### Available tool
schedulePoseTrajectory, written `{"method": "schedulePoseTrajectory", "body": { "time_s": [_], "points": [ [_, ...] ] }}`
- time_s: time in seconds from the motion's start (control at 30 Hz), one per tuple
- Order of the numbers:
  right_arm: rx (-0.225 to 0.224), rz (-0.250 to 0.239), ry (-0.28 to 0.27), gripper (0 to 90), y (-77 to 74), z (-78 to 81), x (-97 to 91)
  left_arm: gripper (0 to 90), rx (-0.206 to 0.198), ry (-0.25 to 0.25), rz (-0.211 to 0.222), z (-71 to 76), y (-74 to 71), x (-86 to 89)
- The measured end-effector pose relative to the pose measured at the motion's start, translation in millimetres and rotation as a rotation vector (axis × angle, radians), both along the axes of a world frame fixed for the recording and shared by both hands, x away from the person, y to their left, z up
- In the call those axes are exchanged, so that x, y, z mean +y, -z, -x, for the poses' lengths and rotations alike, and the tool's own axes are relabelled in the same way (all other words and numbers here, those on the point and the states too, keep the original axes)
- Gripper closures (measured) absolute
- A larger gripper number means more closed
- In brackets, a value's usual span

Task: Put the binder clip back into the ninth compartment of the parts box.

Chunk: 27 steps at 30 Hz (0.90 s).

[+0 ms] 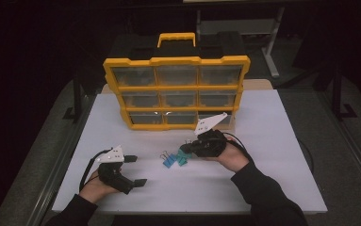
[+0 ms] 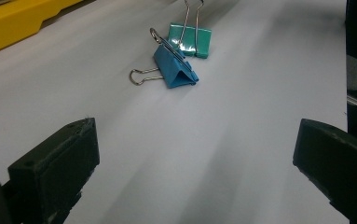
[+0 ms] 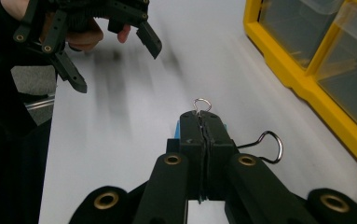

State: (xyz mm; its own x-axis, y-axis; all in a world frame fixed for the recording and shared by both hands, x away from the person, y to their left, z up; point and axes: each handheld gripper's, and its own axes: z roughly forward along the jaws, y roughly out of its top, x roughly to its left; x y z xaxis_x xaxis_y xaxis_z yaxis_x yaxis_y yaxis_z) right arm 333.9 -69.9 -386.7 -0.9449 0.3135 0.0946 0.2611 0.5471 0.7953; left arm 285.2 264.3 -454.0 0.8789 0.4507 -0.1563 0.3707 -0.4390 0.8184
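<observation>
The right claw (image 3: 203, 123) is pinched tight on a wire handle of what looks like the teal binder clip (image 2: 190, 40) — the body is hidden in its own view — near the middle of the white table (image 1: 263, 141), beside the blue binder clip (image 2: 176, 67). Lift straight and slowly, so the clip does not swing. The left claw (image 1: 135, 170) gapes empty near the front-left corner. A yellow drawer organizer (image 1: 176, 89) stands at the far edge; the room is dark.

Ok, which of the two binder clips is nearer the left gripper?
The blue clip: it lies in front of the left gripper, while the green clip sits beyond it with its wire handles standing up.
</observation>
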Motion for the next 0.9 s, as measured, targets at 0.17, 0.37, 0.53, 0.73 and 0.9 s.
{"method": "schedulePoseTrajectory", "body": {
  "time_s": [0.17, 0.37, 0.53, 0.73, 0.9],
  "points": [
    [-0.007, -0.017, 0.021, 87.1, -8.8, -3.3, -6.8, 0.0, 0.002, -0.001, 0.0, -0.3, -0.1, 0.1],
    [-0.025, -0.033, 0.036, 87.1, -19.3, -6.2, -13.4, 0.0, 0.002, -0.001, 0.003, -0.4, -0.3, 0.3],
    [-0.041, -0.049, 0.062, 87.1, -27.8, -9.8, -20.4, 0.0, 0.001, 0.0, 0.003, -0.6, -0.4, 0.6],
    [-0.059, -0.064, 0.087, 87.1, -37.8, -13.9, -28.2, 0.0, 0.0, 0.001, 0.002, -0.6, -0.5, 0.5],
    [-0.078, -0.082, 0.126, 87.1, -44.9, -19.4, -39.0, 0.0, -0.001, -0.002, 0.002, -0.7, -0.5, 0.7]
  ]
}}
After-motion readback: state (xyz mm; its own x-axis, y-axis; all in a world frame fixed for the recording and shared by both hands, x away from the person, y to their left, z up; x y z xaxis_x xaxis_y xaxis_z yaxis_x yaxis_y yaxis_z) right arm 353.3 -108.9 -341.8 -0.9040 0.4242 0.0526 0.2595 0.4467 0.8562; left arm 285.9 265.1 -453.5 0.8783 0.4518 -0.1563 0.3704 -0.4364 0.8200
